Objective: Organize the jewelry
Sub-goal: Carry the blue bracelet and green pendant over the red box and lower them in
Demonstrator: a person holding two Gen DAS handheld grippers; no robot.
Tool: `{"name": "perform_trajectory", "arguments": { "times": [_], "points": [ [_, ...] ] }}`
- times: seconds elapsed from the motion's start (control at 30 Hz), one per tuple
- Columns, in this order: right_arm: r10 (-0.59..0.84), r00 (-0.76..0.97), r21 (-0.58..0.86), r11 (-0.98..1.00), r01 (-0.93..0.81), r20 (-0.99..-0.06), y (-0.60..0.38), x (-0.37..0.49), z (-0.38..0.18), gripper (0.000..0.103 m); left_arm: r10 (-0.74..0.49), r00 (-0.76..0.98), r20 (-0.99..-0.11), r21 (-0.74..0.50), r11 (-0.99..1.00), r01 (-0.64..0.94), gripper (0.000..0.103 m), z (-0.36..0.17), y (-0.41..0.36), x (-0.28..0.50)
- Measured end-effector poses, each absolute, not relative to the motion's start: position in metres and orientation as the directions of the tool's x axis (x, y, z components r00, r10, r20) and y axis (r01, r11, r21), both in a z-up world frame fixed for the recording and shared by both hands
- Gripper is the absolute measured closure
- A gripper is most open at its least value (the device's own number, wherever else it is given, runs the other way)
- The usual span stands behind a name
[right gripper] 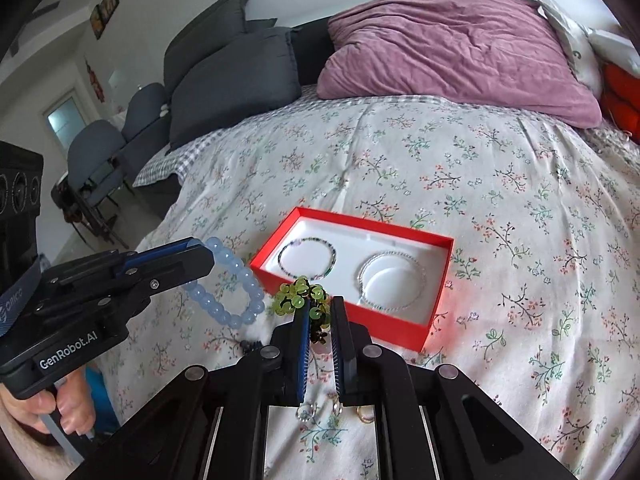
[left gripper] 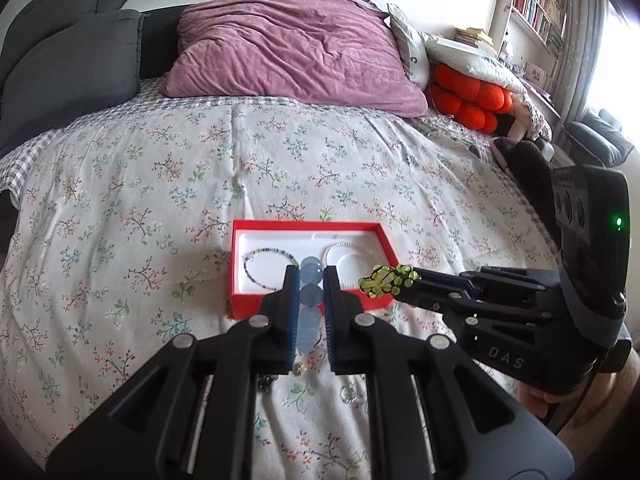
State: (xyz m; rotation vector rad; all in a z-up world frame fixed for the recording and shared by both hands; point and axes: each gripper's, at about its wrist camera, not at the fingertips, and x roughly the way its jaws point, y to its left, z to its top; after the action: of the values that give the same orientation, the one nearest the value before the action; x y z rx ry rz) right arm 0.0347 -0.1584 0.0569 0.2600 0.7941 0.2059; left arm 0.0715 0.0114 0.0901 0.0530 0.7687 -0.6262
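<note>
A red box [left gripper: 240, 312] [right gripper: 384, 320] with a white insert lies on the floral bedspread. In it lie a dark beaded bracelet [left gripper: 256, 276] [right gripper: 307, 258] on the left and a clear beaded bracelet [left gripper: 348, 250] [right gripper: 392, 284] on the right. My left gripper [left gripper: 311, 280] [right gripper: 200, 250] is shut on a pale blue bead bracelet [left gripper: 310, 300] [right gripper: 236, 292], held just before the box. My right gripper [right gripper: 320, 308] [left gripper: 404, 280] is shut on a green bead bracelet [right gripper: 306, 298] [left gripper: 388, 280], above the box's near edge.
Small rings and loose pieces [right gripper: 340, 410] [left gripper: 348, 392] lie on the bedspread under the grippers. A purple pillow [left gripper: 296, 48], grey cushions [left gripper: 68, 68] and an orange plush [left gripper: 468, 96] are at the head of the bed. Chairs [right gripper: 100, 160] stand left of the bed.
</note>
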Motion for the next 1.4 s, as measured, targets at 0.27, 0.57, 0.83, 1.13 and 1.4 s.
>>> {"name": "perform_trajectory", "arguments": {
  "times": [0.27,0.57,0.83,1.13,1.4],
  "points": [
    [0.274,0.703,0.354,0.935,-0.033,-0.657,-0.175,0.05,0.062,0.093,-0.517,0.556,-0.651,-0.202,0.824,0.529,0.09,0.093,-0.005,0.088],
    [0.263,0.705,0.39,0.92,0.022,-0.659,-0.192,0.065,0.056,0.093,-0.605,0.502,-0.618,-0.323,0.777,0.54,0.09,0.085,-0.019,0.114],
    [0.241,0.685,0.388,0.92,0.066,-0.688,-0.202,0.078,0.041,0.093,-0.594,0.457,-0.662,-0.385,0.793,0.473,0.09,0.048,-0.022,0.144],
    [0.238,0.649,0.385,0.918,0.093,-0.723,-0.202,0.097,0.02,0.093,-0.446,0.518,-0.73,-0.209,0.867,0.451,0.09,0.029,-0.014,0.153],
    [0.181,0.617,0.317,0.941,0.118,-0.766,-0.195,0.111,0.007,0.093,-0.412,0.522,-0.747,-0.156,0.872,0.464,0.09,0.026,-0.015,0.152]
  ]
}}
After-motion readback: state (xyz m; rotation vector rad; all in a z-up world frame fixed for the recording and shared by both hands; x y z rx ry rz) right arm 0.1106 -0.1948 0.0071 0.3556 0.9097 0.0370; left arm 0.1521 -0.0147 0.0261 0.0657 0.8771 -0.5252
